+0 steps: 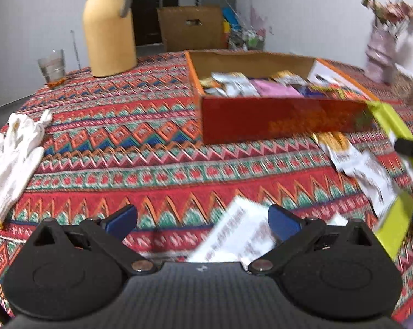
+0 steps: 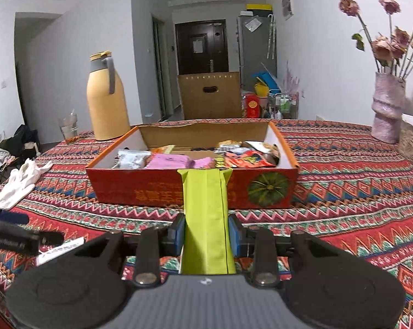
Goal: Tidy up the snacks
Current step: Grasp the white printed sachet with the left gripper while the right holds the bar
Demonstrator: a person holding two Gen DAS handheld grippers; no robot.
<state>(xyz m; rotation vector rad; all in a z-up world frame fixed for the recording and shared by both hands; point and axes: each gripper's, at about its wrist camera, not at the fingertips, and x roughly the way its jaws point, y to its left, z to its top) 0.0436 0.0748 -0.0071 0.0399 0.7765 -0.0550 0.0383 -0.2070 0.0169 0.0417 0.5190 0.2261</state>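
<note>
A red and orange cardboard box (image 1: 283, 120) (image 2: 162, 189) stands on the patterned tablecloth with several snack packets inside. My right gripper (image 2: 206, 233) is shut on a long lime-green packet (image 2: 206, 213), held above the table just in front of the box's near wall. In the left wrist view the green packet (image 1: 393, 126) shows at the right edge. My left gripper (image 1: 203, 222) is open, low over a white snack packet (image 1: 233, 235) (image 2: 61, 250) that lies on the cloth between its blue pads. Another white and yellow packet (image 1: 351, 164) lies near the box's right corner.
A yellow thermos jug (image 2: 107, 96) and a glass (image 2: 69, 128) stand at the back left. White gloves (image 1: 14, 150) lie at the left table edge. A pink vase with flowers (image 2: 387, 109) and a jar (image 2: 412, 142) stand at the right.
</note>
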